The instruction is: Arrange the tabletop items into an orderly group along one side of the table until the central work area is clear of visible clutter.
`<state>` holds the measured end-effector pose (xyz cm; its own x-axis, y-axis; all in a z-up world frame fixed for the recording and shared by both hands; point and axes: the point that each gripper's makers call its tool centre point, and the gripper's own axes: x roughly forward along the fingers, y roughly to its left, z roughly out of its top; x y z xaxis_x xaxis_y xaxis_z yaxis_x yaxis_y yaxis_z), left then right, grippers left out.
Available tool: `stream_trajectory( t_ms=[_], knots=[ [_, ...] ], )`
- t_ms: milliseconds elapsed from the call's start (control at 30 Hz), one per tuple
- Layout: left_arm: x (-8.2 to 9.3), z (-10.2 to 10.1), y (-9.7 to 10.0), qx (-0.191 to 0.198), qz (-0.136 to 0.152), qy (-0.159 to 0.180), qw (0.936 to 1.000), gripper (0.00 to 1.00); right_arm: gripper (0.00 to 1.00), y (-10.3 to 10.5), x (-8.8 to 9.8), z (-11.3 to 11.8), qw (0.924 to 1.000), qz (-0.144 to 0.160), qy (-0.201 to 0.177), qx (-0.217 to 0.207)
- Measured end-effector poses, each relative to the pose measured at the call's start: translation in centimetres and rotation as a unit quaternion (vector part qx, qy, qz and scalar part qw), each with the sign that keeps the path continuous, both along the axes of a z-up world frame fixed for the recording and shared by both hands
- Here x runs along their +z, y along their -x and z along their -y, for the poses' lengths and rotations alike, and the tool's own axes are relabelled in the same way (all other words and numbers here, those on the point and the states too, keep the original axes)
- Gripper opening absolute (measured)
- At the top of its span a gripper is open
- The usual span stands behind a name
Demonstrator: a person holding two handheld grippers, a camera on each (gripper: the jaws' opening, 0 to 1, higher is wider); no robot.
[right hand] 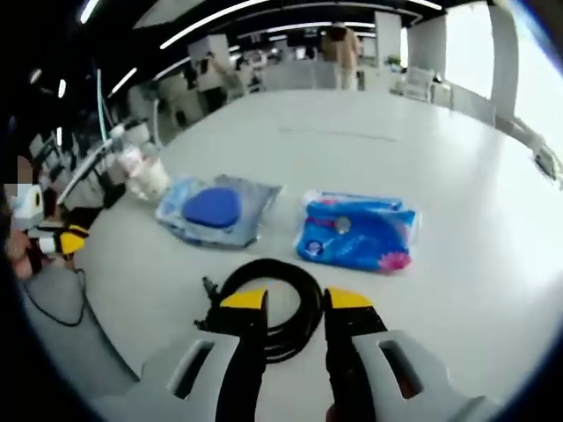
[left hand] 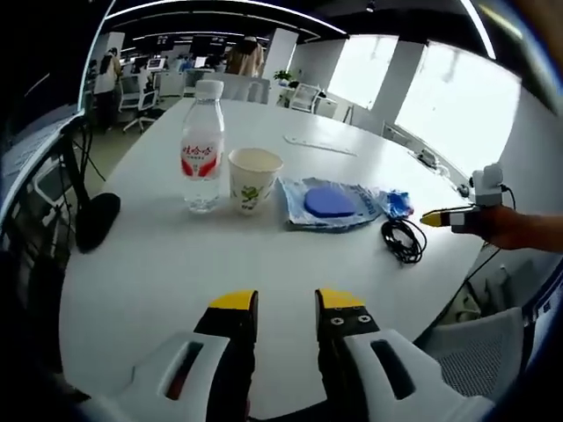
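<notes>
1. left gripper [left hand: 286, 303] sat low over the near edge of the white table [left hand: 176, 264], yellow-tipped jaws spread with a gap, nothing between them.
2. right gripper [right hand: 296, 301] hovered just above the coiled black cable [right hand: 290, 286], jaws apart, not pinching it; the coil showed between and behind the tips.
3. in the left gripper view the items stood in a rough row across the table: water bottle [left hand: 202, 145] upright with red label, paper cup [left hand: 254, 179] just beside it, then the clear bag with a blue round item [left hand: 330, 204], a blue packet [left hand: 398, 203] at the bag's edge, and the cable [left hand: 404, 239] nearest the right edge.
4. in the right gripper view the blue tissue packet [right hand: 356, 230] lay flat just beyond the cable, the bagged blue item [right hand: 215, 209] beside it, slightly apart.
5. the right gripper [left hand: 449, 216] with a hand behind it entered the left gripper view at the table's right edge.
6. far back: office chairs [left hand: 136, 92] and a person [left hand: 246, 57] standing, blurred.
</notes>
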<state>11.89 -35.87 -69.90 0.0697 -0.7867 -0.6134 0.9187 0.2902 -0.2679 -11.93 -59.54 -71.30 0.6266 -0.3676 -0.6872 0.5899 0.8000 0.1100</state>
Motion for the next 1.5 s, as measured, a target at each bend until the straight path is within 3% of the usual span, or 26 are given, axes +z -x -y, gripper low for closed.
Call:
stream_trajectory(
  t_ms=[133,267,333,500,800,1333,1500],
  knots=[
    [0.5,0.5,0.1,-0.013,0.011,0.005,0.9998,0.28,0.3,1.0,1.0,-1.3,0.9997,0.013,0.019,0.006],
    [1.4,0.9,-0.1,-0.026,0.033,0.015,0.999,0.3,0.39,1.4,2.5,-2.1,0.9966,0.078,0.005,-0.026],
    [1.8,1.0,-0.3,-0.025,0.036,0.021,0.9988,0.31,0.45,2.1,3.0,-3.1,0.997,0.072,0.008,-0.027],
    [2.5,0.9,-1.3,-0.009,0.034,0.035,0.9988,0.31,0.51,3.5,1.9,-4.7,0.9994,0.034,0.005,-0.003],
    [2.9,0.9,-1.3,-0.015,0.027,0.044,0.9986,0.31,0.56,3.8,1.8,-6.4,0.9995,0.031,-0.005,-0.001],
    [3.2,0.2,-1.3,-0.023,0.034,0.045,0.9982,0.32,0.6,3.4,2.1,-6.6,0.9993,0.037,-0.005,0.004],
    [3.1,0.2,-1.2,-0.02,0.029,0.047,0.9983,0.32,0.59,3.9,1.6,-7.0,0.9996,0.026,-0.012,0.003]
  ],
)
